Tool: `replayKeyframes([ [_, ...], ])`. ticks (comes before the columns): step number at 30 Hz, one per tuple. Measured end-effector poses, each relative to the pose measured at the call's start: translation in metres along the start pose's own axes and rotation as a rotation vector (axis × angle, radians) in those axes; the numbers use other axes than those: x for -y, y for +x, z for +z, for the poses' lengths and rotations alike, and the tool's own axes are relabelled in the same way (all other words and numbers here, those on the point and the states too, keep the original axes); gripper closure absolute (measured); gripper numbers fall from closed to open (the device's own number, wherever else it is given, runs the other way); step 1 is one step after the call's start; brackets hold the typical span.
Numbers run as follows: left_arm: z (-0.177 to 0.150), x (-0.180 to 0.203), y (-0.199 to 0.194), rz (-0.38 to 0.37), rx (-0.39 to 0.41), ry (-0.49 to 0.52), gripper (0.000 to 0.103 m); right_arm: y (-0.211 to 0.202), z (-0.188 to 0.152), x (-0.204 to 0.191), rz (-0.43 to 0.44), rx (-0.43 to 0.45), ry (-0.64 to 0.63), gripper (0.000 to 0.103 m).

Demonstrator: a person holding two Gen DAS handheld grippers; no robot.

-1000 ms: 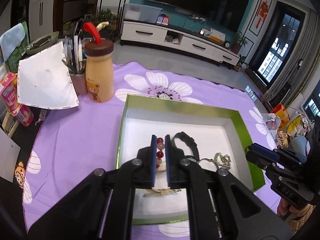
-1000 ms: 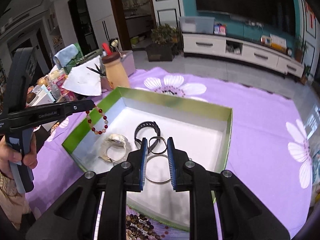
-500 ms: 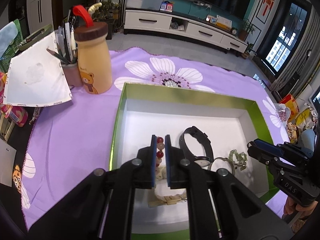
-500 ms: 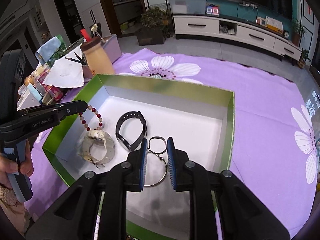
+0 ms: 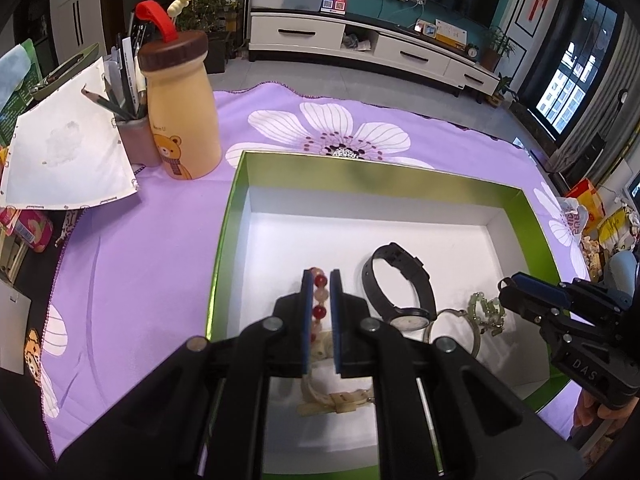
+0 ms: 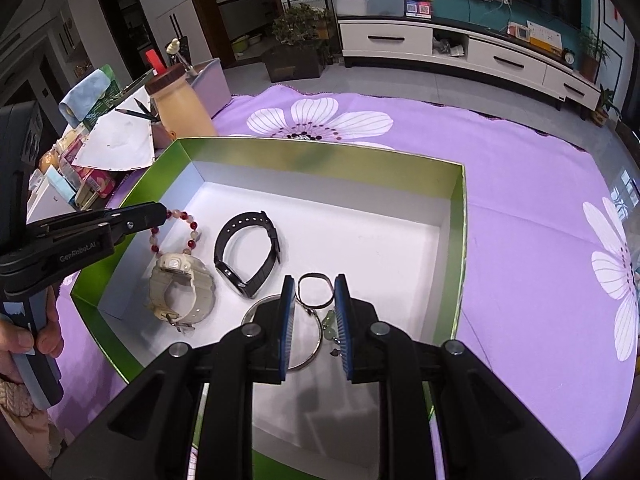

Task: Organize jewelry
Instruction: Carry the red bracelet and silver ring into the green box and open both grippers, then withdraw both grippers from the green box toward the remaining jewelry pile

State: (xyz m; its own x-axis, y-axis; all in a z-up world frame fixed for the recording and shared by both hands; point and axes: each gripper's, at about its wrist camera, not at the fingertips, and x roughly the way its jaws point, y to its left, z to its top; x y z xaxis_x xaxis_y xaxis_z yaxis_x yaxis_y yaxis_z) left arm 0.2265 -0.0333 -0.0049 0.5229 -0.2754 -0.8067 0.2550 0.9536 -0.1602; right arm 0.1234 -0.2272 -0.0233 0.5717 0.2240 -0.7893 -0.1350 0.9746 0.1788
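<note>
1. we held the left gripper [image 5: 321,280] over the left end of the green box [image 6: 320,152], its jaws pinched almost together on the red bead bracelet [image 6: 188,224]. the strand hung below the tips, so it was lifted and not yet laid down.
2. the bracelet dangled just above the cream watch [image 6: 180,292], apparently so the loop could settle beside the other wrist pieces on the white floor.
3. the black watch [image 6: 248,256] lay curled on its side near the middle, apart from the cream one, which kept the straps from tangling.
4. our right gripper [image 6: 315,312] hovered low over the near part of the box with its jaws partly open and holding nothing, ready for the next piece.
5. beneath it lay a silver bangle [image 6: 312,344], a small dark ring [image 6: 316,290] and a pale green charm [image 6: 330,326]; whether the charm was tied to the bangle we could not tell.
6. the box sat on the purple flowered cloth [image 6: 520,200] covering the bench, clear of the bear bottle [image 5: 180,108].
</note>
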Motion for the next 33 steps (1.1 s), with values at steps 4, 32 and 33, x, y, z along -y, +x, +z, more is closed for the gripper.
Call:
replayKeyframes([
  [4, 0.0, 0.0, -0.001, -0.001, 0.002, -0.005, 0.095, 0.001, 0.001, -0.002, 0.0, -0.002, 0.001, 0.083],
  [32, -0.07, 0.023, -0.104, -0.057, 0.162, 0.044, 0.031, -0.105, -0.067, 0.0, 0.041, 0.177, 0.015, 0.073],
  [33, -0.075, 0.025, -0.105, -0.065, 0.155, 0.051, 0.03, -0.106, -0.074, -0.001, 0.038, 0.167, 0.014, 0.073],
])
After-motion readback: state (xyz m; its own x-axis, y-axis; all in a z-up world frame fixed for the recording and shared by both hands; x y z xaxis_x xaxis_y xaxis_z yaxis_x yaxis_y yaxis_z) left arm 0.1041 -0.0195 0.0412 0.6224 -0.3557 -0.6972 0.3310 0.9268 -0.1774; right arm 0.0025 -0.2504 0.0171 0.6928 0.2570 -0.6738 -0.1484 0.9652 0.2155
